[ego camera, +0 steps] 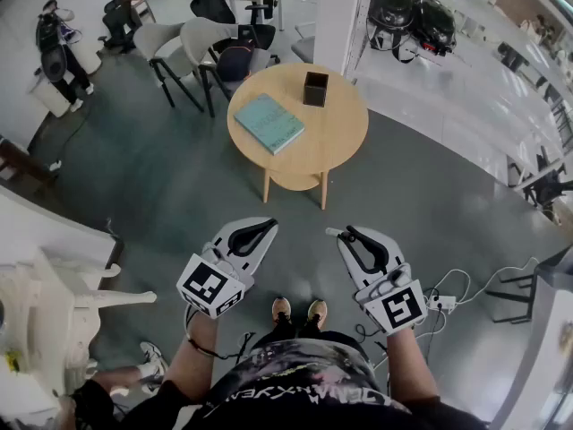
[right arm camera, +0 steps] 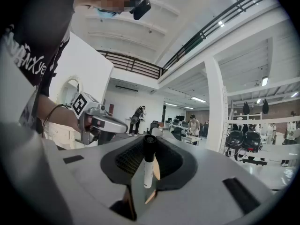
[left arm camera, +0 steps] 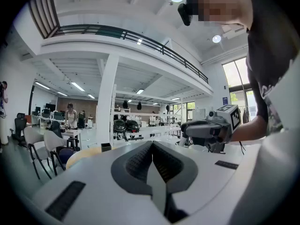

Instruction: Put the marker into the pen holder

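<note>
The round wooden table [ego camera: 331, 141] stands a couple of steps ahead of me, well beyond both grippers. On it are a black square pen holder [ego camera: 315, 89] at the far side and a teal book [ego camera: 269, 124]. I hold both grippers at waist height over the floor. My right gripper [ego camera: 344, 233] is shut on the marker [right arm camera: 148, 165], a white barrel with a black cap that pokes out past the jaws [ego camera: 333, 232]. My left gripper [ego camera: 268, 224] is shut with nothing in it. The left gripper view shows the pen holder [left arm camera: 106, 147] small and far off.
Grey and black chairs [ego camera: 183, 47] crowd the table's far left. A white chair [ego camera: 85, 298] stands at my left. A white shelf with helmets [ego camera: 412, 12] runs along the right. A power strip and cables [ego camera: 443, 301] lie on the floor by my right foot. A person [ego camera: 54, 52] stands far left.
</note>
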Motion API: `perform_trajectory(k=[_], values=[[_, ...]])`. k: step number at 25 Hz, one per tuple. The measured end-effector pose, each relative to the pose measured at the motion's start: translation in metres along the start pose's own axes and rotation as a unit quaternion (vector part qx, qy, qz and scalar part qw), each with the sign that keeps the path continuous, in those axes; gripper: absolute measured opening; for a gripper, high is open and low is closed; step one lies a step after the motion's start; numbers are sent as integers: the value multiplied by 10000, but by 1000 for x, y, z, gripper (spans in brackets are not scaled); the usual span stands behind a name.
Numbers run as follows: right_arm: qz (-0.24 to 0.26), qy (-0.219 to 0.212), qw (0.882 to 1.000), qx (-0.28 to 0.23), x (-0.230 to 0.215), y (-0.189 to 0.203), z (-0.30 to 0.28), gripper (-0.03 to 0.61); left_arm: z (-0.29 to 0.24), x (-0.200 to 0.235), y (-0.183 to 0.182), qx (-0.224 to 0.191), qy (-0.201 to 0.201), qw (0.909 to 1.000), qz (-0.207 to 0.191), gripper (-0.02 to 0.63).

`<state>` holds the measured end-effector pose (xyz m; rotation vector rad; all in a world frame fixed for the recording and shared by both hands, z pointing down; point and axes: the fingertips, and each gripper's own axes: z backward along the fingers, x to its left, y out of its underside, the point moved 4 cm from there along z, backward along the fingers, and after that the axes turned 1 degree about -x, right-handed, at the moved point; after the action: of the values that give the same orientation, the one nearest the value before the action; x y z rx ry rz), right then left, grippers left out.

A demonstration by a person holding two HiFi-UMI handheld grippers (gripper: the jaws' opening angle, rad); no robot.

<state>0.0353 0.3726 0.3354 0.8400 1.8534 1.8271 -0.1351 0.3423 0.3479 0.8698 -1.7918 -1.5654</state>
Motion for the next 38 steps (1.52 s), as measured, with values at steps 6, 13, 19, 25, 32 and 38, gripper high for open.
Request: perform_trajectory(k=[6, 13, 19, 25, 32, 38], values=[[28, 12, 10000, -18, -1, -2, 0, 77, -1, 0, -2, 17, 15, 10000, -17, 20], [40, 6, 10000, 0, 0, -2, 0, 77, -1, 0, -1, 26, 31, 10000, -24, 20], [-104, -11, 9997, 208, 2, 3, 4, 77, -1, -1, -1, 38, 47, 10000, -22, 20], [-129, -13, 9998, 178, 0, 4, 5, 77, -5, -2, -1, 18, 83, 10000, -22, 20], [-77, -3, 9999, 70, -2, 1, 7, 77, -7, -6, -3, 41, 77, 9999, -68, 20], [-91, -58, 9996, 244, -7, 7, 14, 77, -14, -12, -6, 36, 54, 10000, -73, 20]])
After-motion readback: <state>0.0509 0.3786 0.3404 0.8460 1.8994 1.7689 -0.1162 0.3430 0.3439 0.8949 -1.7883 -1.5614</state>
